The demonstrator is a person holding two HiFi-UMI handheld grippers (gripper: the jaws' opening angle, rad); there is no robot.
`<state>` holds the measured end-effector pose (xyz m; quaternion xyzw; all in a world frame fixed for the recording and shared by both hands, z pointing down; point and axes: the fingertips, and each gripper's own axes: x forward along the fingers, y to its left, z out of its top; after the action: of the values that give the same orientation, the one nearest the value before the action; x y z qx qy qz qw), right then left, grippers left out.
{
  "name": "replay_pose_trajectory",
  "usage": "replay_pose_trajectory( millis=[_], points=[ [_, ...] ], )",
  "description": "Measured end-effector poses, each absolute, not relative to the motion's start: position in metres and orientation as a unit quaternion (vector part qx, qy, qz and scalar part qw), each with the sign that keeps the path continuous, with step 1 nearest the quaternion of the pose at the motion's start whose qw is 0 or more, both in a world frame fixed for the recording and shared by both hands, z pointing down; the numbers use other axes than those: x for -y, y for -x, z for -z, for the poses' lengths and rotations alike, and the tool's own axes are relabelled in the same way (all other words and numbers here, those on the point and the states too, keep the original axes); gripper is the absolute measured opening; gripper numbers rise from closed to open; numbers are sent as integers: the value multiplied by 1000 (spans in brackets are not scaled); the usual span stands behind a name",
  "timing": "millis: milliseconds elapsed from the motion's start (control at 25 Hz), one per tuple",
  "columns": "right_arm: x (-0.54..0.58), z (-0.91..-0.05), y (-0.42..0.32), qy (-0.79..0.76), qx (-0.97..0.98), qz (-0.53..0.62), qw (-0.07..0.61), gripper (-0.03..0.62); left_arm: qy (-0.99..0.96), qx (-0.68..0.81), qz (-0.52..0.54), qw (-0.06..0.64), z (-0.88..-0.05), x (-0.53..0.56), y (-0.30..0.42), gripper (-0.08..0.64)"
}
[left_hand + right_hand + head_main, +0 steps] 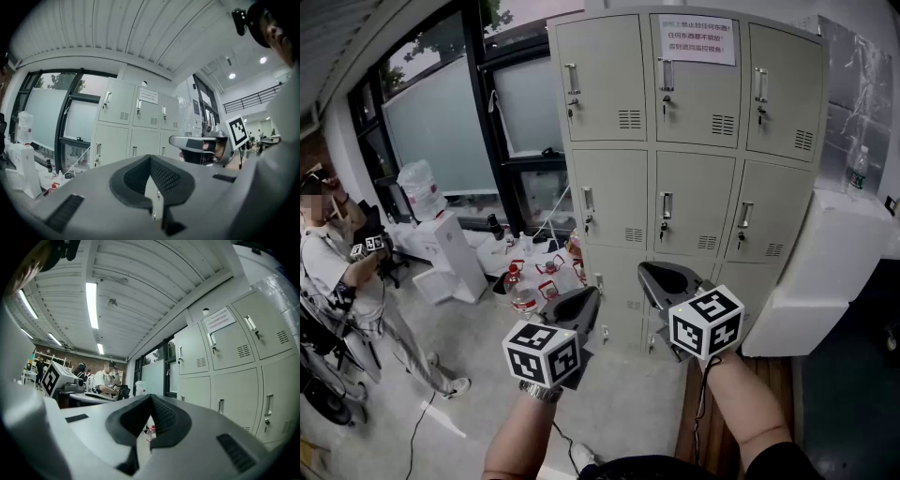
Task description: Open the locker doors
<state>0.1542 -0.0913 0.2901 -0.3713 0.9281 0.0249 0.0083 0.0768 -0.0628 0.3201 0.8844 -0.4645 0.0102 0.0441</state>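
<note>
Left hand-held gripper (579,306) and right hand-held gripper (668,281) are both closed and empty, short of the locker (694,141), which stands on the floor against the wall. Its doors look like stiff, light sheet steel; take a slim vertical handle (667,205).

Locker doors (614,197): smooth matt beige painted metal; handles (573,78): shiny metal; notice (698,40): white paper.
</note>
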Motion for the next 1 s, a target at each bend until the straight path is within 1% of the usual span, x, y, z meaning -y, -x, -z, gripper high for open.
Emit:
replay_pose_trajectory(
  millis=[640,1000],
  points=[
    [107,-288,-141,373,-928,-16,14,0,-887,459,-12,50,-320,77,-66,-3],
    [129,-277,-114,375,-927,-22,9,0,-891,451,-11,48,-317,93,-45,-3]
  ],
)
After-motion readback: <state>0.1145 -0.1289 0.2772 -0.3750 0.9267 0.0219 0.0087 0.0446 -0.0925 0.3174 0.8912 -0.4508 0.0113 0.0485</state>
